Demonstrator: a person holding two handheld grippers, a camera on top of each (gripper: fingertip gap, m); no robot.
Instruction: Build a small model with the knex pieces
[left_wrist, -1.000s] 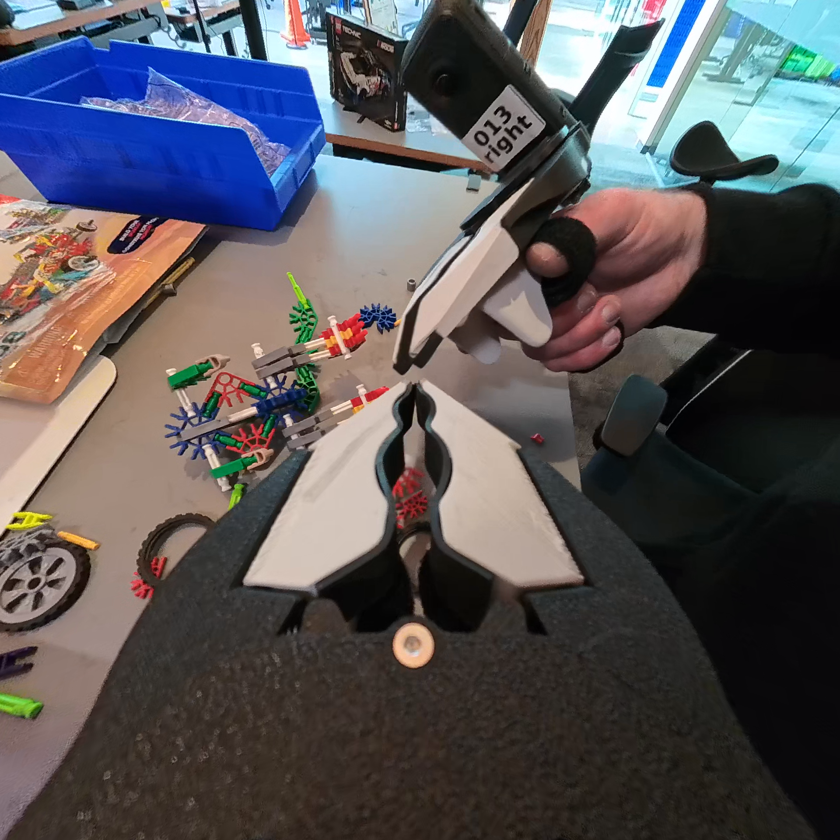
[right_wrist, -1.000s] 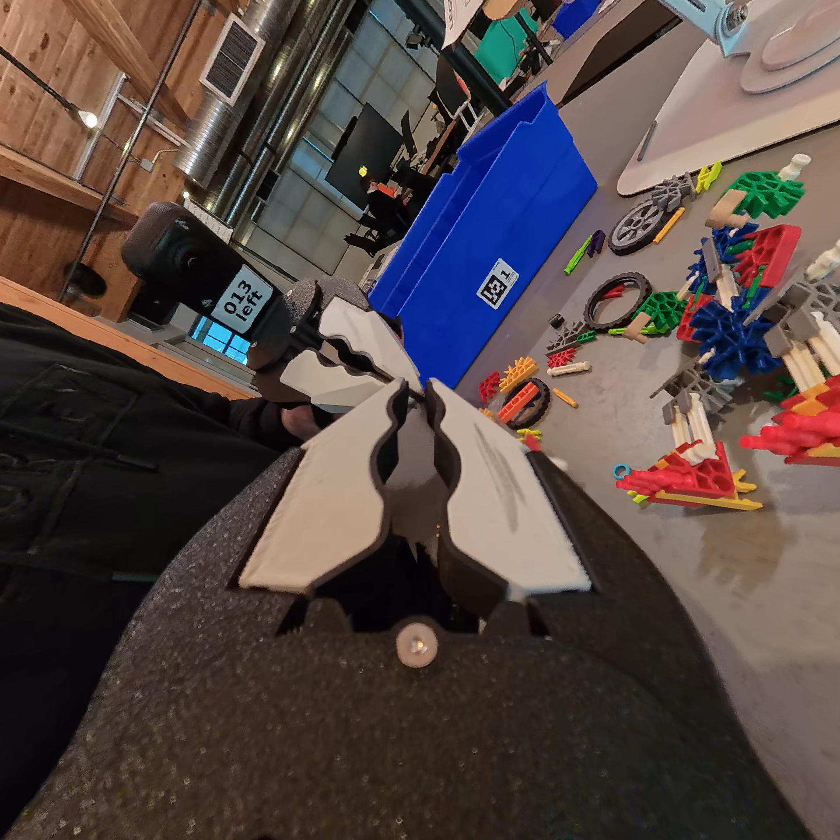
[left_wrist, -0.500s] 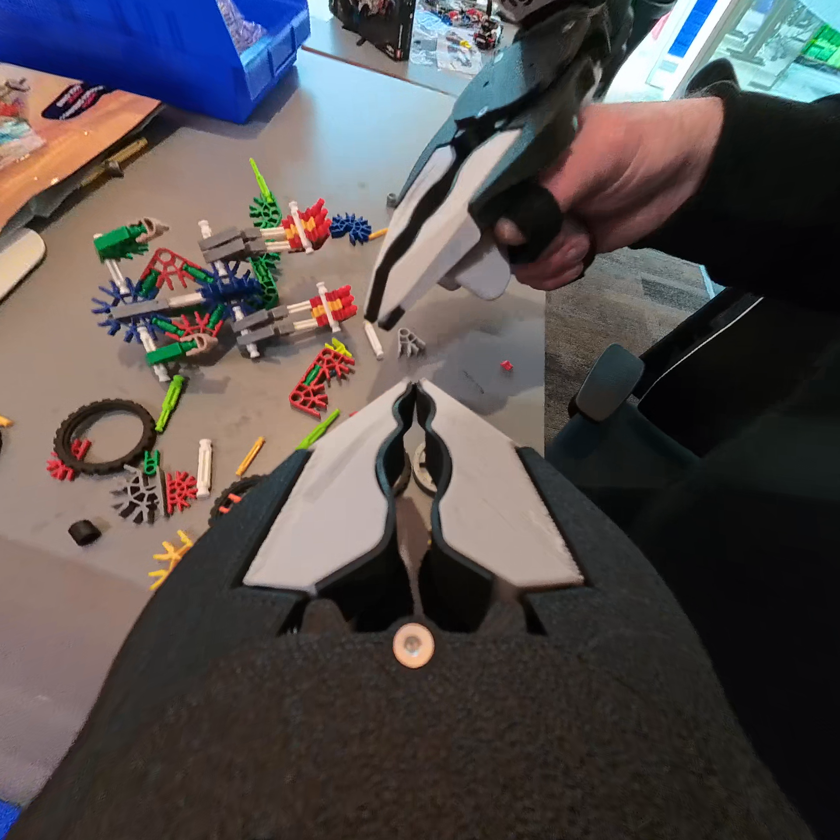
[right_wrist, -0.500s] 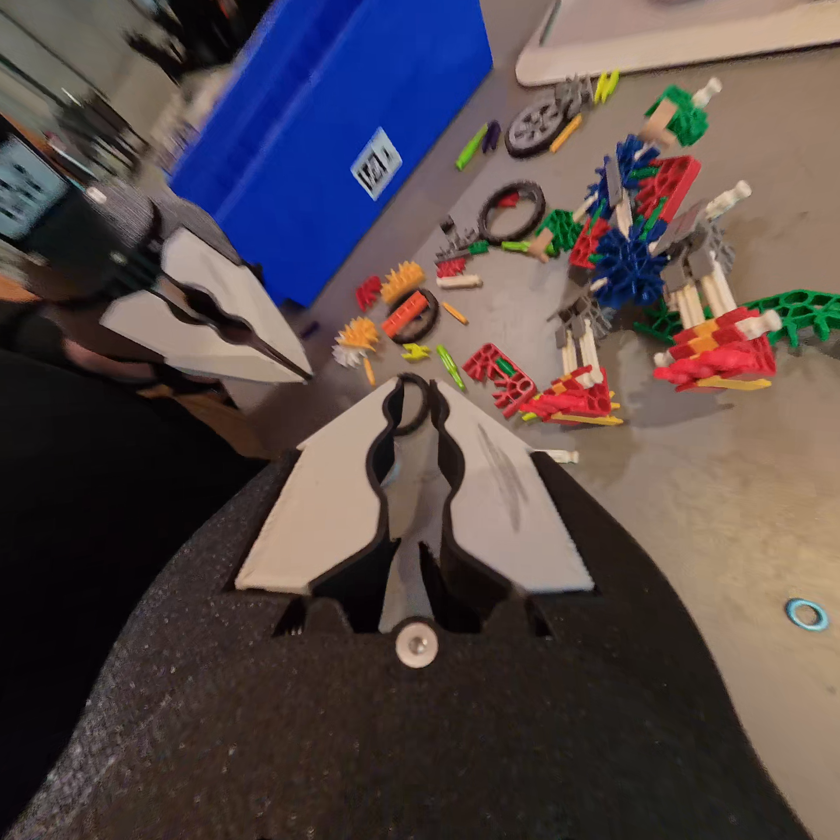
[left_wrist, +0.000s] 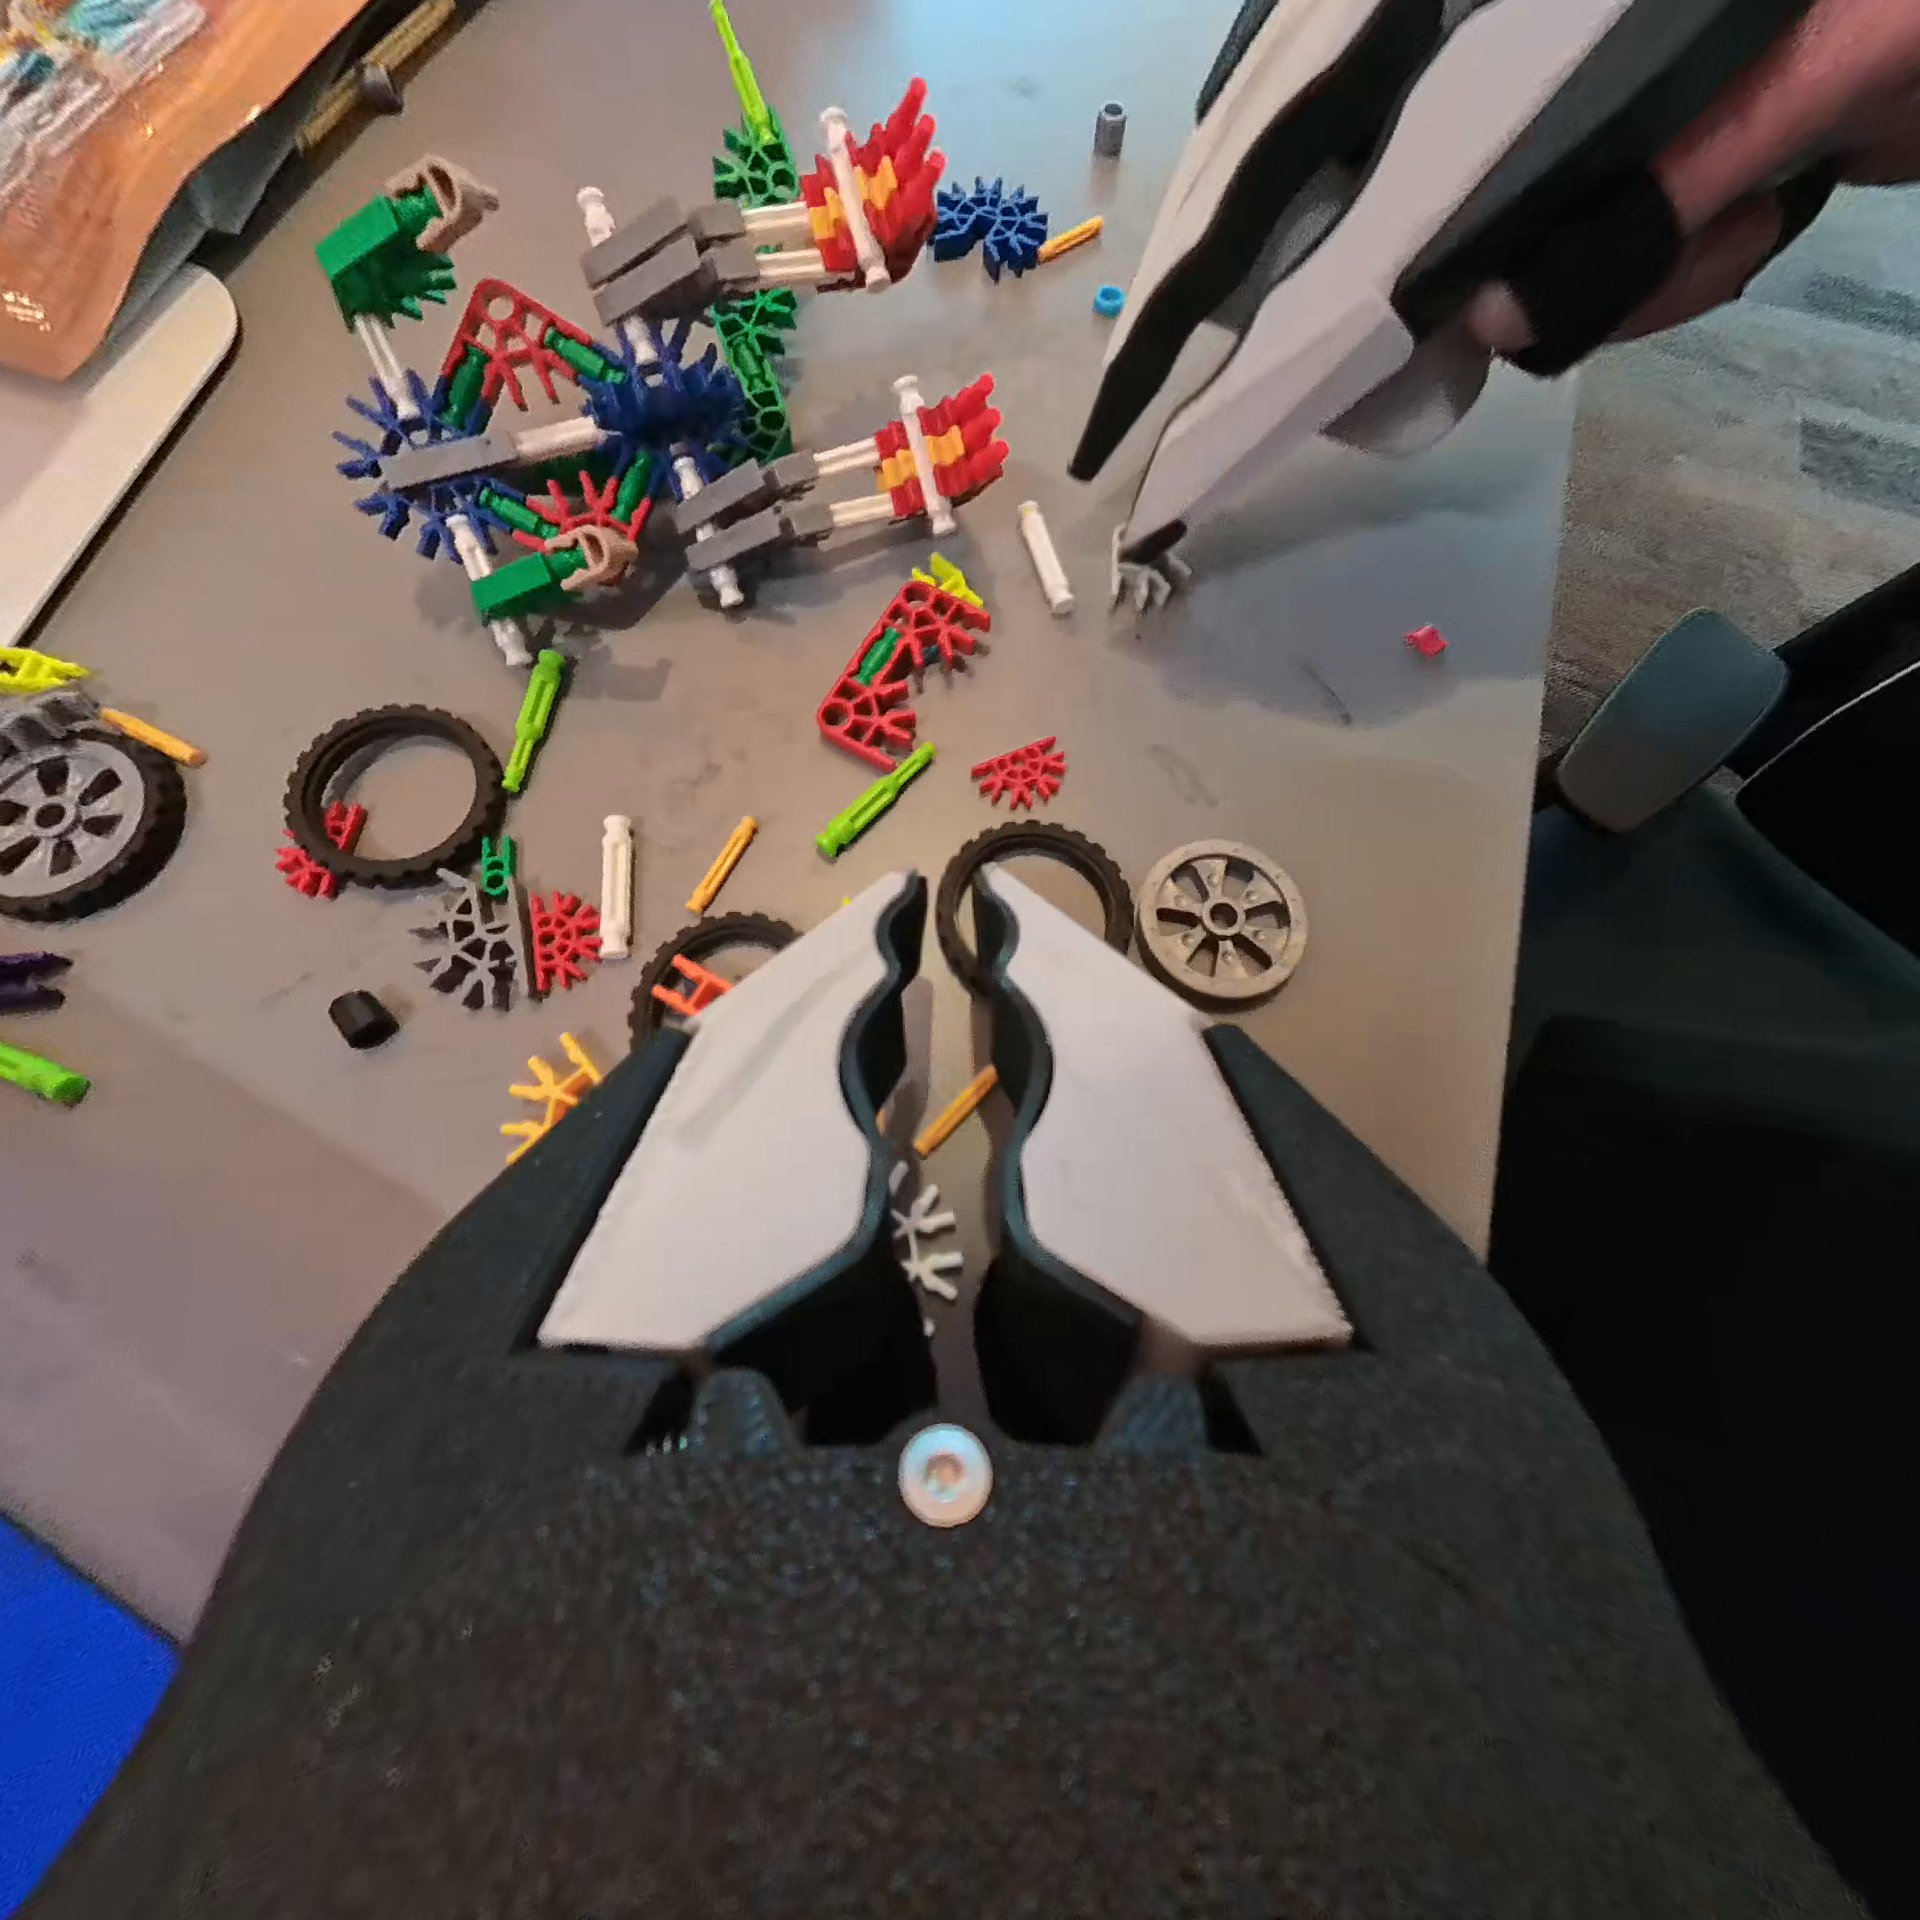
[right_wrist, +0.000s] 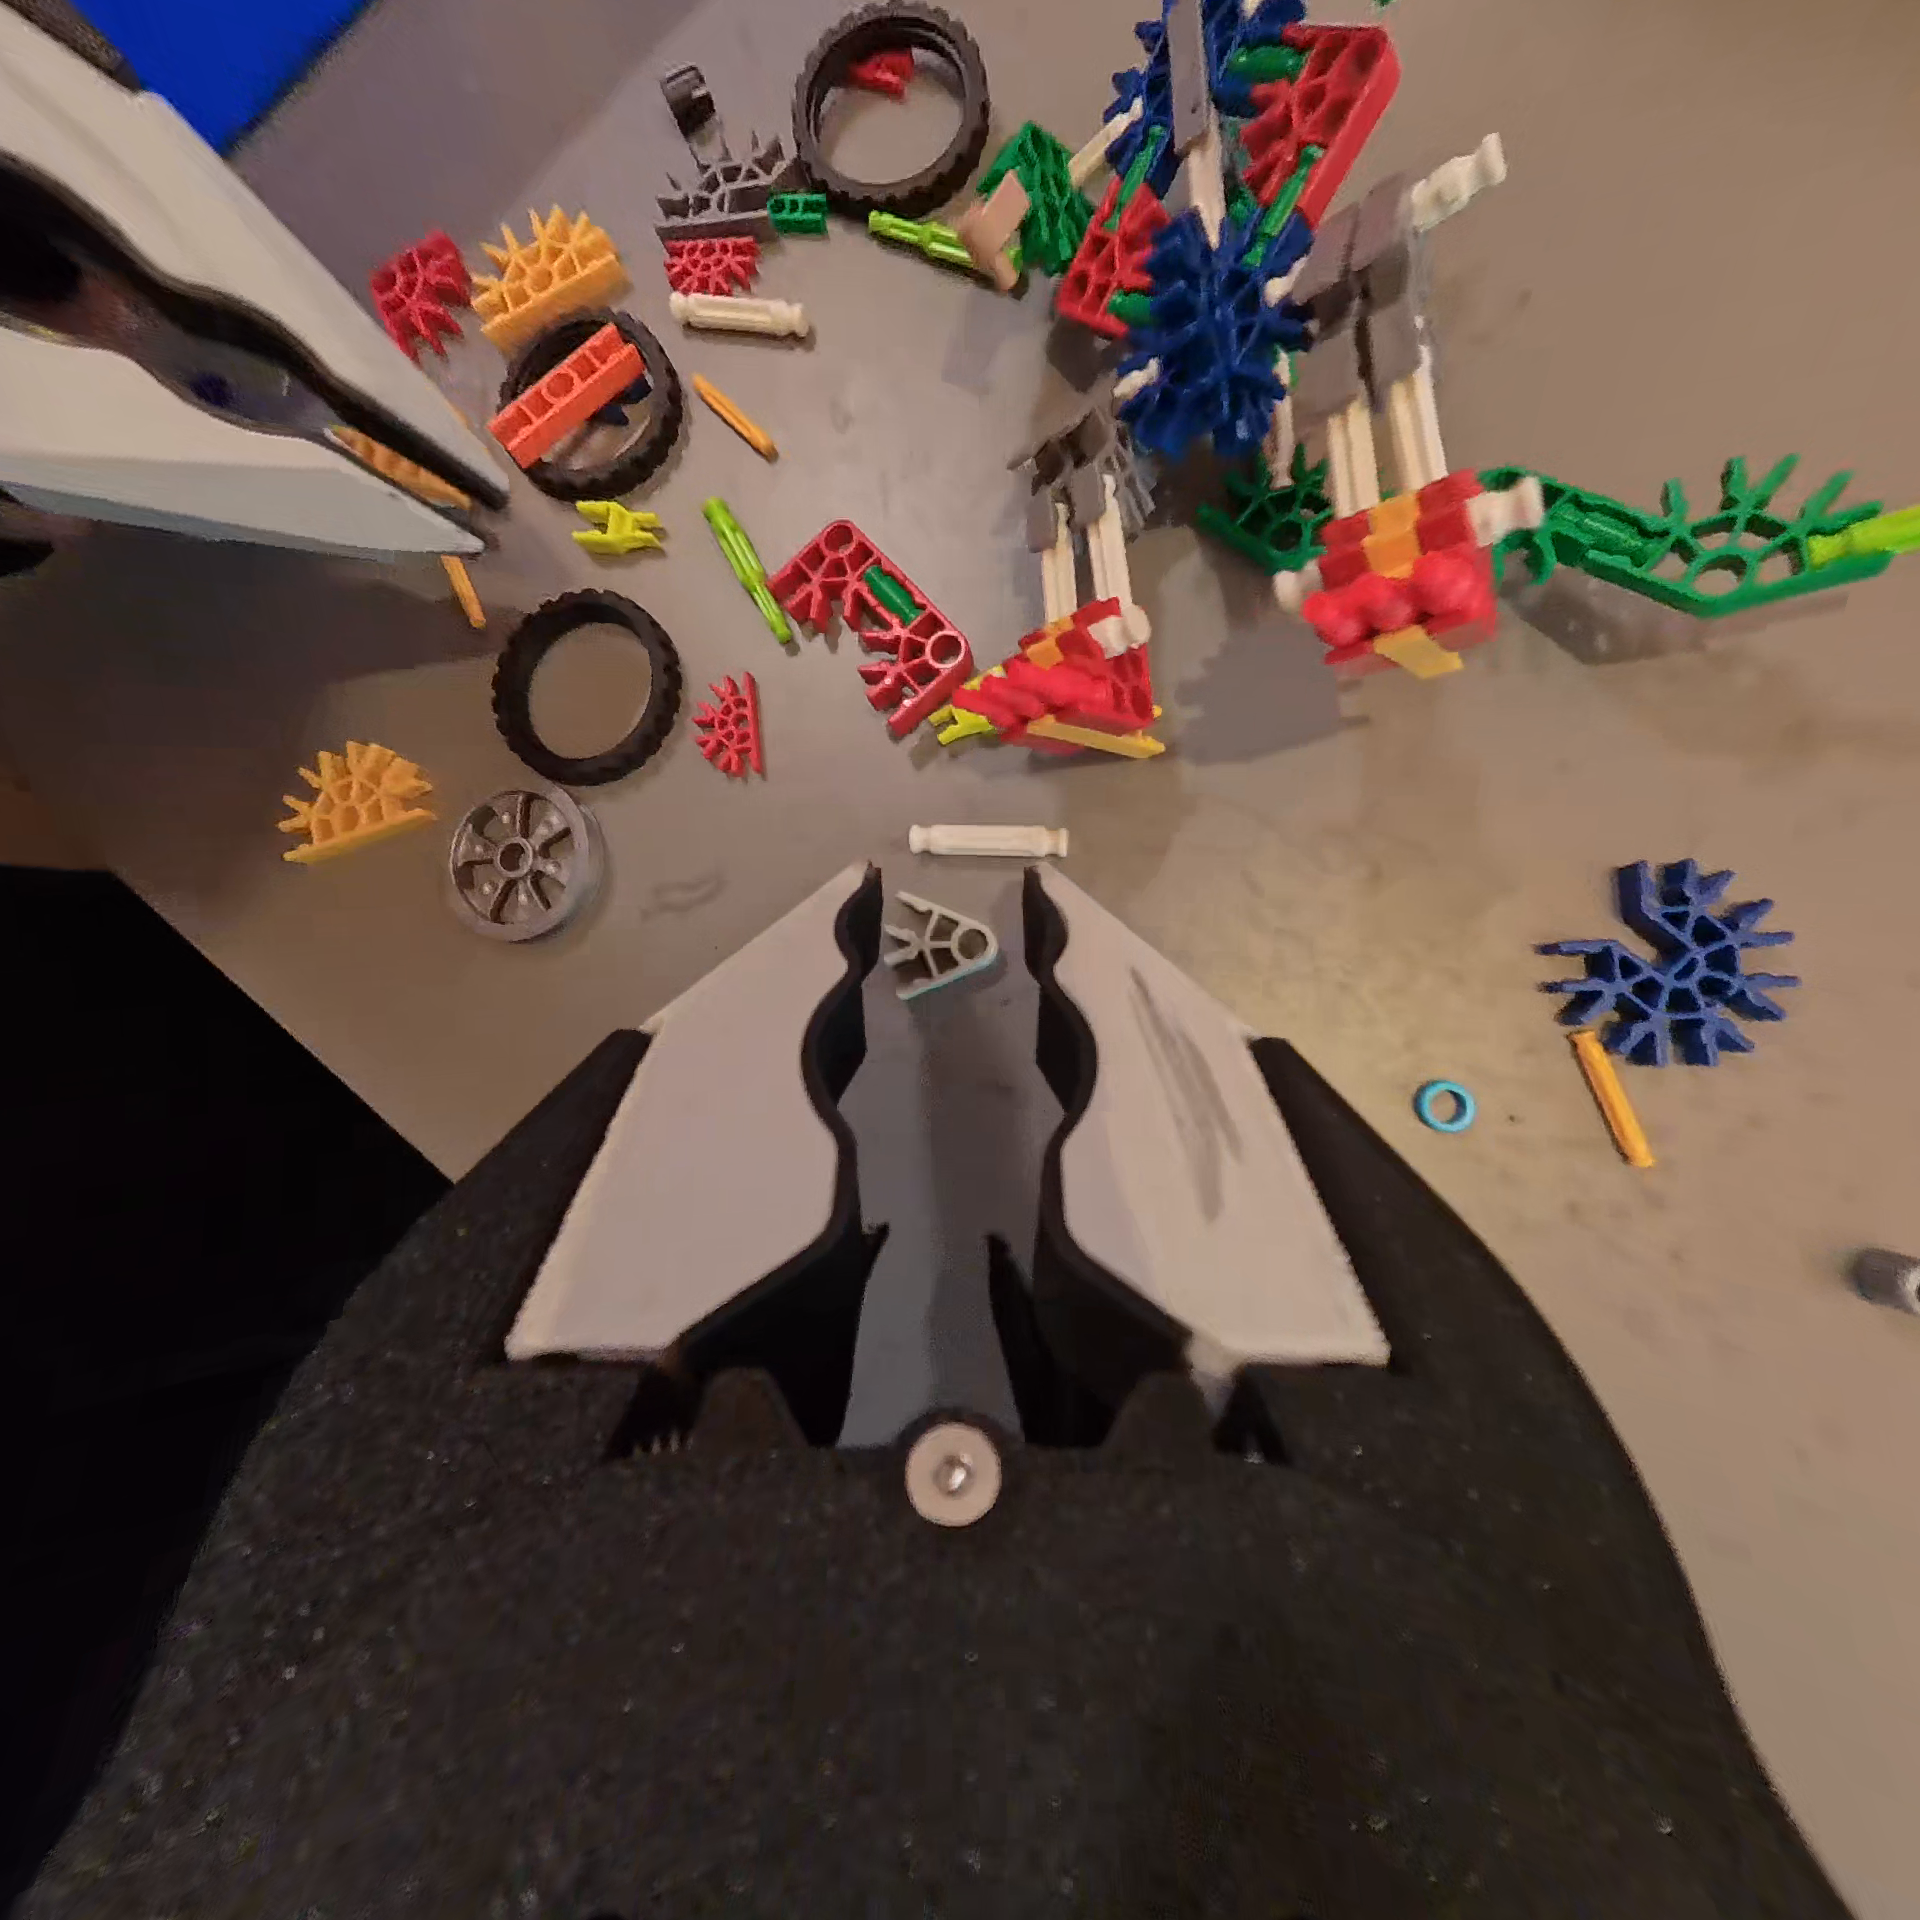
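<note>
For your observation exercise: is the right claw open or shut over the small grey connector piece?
Open. The right claw has a clear gap between its fingertips, and the grey connector lies flat on the table between them, untouched.

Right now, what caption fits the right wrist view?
Open right gripper straddling a small grey connector on a table strewn with toy parts.

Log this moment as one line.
left gripper: open, over black tyre | right gripper: open, straddling grey connector | table

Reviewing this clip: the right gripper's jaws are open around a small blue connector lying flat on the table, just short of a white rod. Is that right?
Not quite: the connector is grey, not blue. The right wrist view shows it lying flat on the table between the open jaws of the right gripper, just short of the white rod.
</note>
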